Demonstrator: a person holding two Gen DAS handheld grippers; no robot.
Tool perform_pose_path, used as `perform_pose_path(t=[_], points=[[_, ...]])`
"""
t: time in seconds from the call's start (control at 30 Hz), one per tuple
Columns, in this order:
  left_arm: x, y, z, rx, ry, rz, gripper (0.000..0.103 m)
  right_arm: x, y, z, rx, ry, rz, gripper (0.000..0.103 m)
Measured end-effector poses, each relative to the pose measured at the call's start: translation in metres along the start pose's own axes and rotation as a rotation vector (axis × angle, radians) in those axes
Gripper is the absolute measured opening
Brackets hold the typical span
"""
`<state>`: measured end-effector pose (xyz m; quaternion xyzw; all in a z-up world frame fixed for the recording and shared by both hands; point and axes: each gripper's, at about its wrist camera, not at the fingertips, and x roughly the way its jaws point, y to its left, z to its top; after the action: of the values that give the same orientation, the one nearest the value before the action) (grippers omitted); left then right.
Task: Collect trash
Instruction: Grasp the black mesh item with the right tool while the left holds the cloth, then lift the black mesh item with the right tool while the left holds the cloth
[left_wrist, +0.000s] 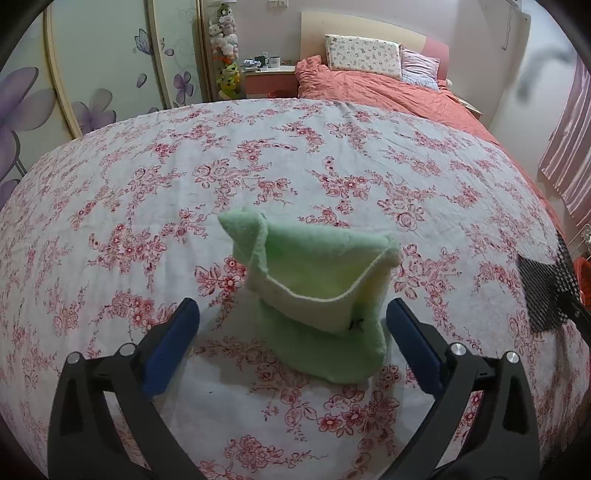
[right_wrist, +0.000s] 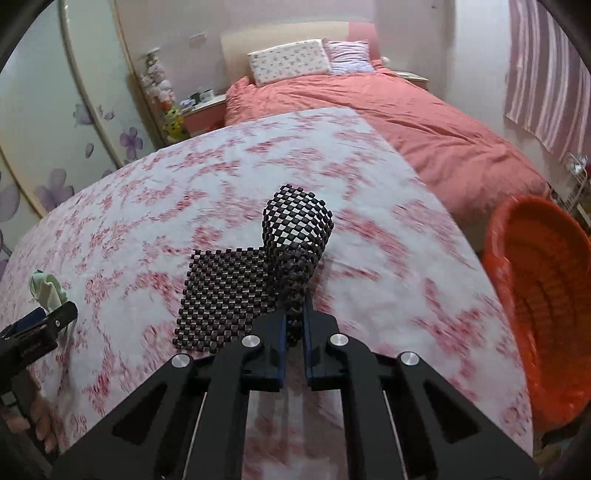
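A crumpled green and white cloth (left_wrist: 317, 295) stands on the floral sheet (left_wrist: 258, 166). My left gripper (left_wrist: 291, 321) is open, its blue pads on either side of the cloth's base, not touching it. My right gripper (right_wrist: 294, 321) is shut on a black mesh mat (right_wrist: 266, 273), which curls up above the fingers and hangs to the left, lifted over the sheet. The mat also shows at the right edge of the left wrist view (left_wrist: 546, 291). The cloth shows small at the left of the right wrist view (right_wrist: 46, 288), by the left gripper (right_wrist: 40, 321).
An orange basket (right_wrist: 546, 306) stands on the floor right of the bed. A red duvet (right_wrist: 406, 118) and pillows (left_wrist: 364, 55) lie at the far end. A nightstand (left_wrist: 269, 79) with mugs and a wardrobe (left_wrist: 74, 74) stand at the left.
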<state>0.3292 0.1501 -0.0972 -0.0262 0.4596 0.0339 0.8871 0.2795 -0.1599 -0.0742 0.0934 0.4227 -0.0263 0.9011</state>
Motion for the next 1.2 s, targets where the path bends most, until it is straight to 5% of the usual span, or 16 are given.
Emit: perform_pose_path(t=[0.43,0.53,0.6,0.7,1.2], points=[[-0.007,0.01,-0.001,-0.051,-0.033,-0.062,0.094,0.002,-0.006,-0.004,0.02,-0.003,0.009,0.007],[-0.009,0.005,-0.001,-0.018,-0.042,-0.041,0.073,0.002,-0.005,-0.004,0.016,-0.003,0.009,0.007],[-0.011,0.0,-0.001,0.003,-0.049,-0.048,0.046,0.0,-0.006,-0.005,0.016,-0.003,0.023,0.007],[-0.013,-0.002,0.002,-0.001,-0.034,-0.087,0.022,-0.007,-0.006,-0.005,0.026,-0.016,0.05,0.005],[-0.082,-0.055,0.008,0.069,-0.126,-0.18,0.02,-0.087,-0.023,0.009,0.053,-0.185,0.09,0.005]])
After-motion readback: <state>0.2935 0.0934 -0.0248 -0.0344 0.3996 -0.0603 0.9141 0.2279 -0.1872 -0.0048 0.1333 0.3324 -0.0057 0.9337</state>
